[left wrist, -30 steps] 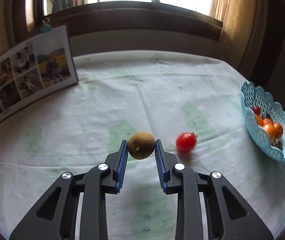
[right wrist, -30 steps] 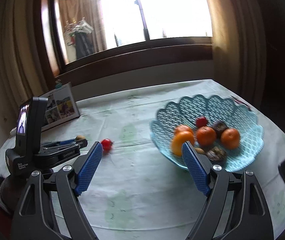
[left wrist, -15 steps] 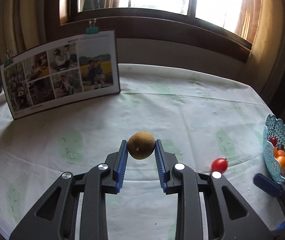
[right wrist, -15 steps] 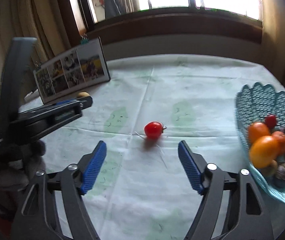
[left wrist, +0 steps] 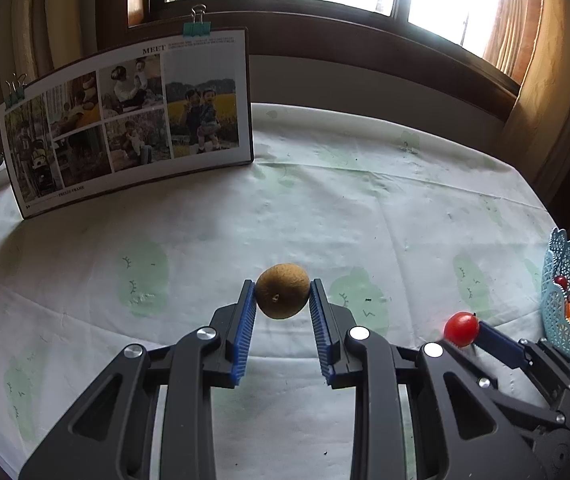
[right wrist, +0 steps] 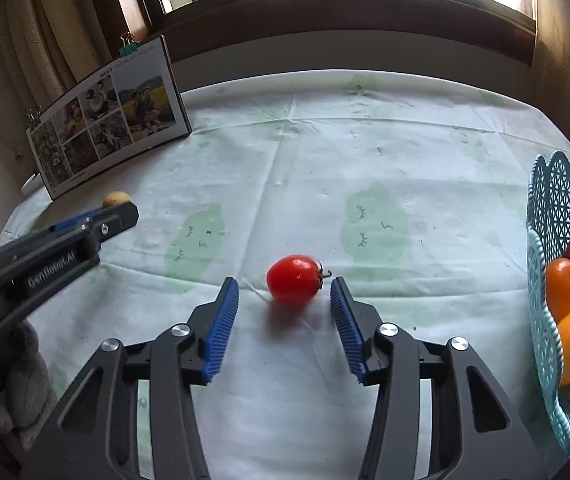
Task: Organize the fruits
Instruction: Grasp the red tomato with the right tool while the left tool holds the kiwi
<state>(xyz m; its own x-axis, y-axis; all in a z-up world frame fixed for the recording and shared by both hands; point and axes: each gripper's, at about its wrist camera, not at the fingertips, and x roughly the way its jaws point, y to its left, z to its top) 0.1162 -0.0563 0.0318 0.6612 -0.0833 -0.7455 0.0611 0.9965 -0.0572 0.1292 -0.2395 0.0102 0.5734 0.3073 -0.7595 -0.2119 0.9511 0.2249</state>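
Note:
My left gripper (left wrist: 281, 294) is shut on a brown kiwi (left wrist: 282, 296) and holds it above the table; the kiwi also shows in the right wrist view (right wrist: 116, 199) at the tip of the left gripper. A red tomato (right wrist: 294, 279) lies on the tablecloth between the blue pads of my open right gripper (right wrist: 285, 292), untouched; it also shows in the left wrist view (left wrist: 461, 329). A light blue lattice basket (right wrist: 561, 216) at the right edge holds orange and dark red fruits; it also shows in the left wrist view (left wrist: 569, 280).
A standing photo board (left wrist: 125, 120) with binder clips stands at the back left, also visible in the right wrist view (right wrist: 105, 120). The round table has a white cloth with pale green prints (left wrist: 325, 208). A window and dark sill lie behind.
My right gripper swung left away from the basket and closed in on the tomato, which now sits between its pads. My left gripper turned left with the kiwi held.

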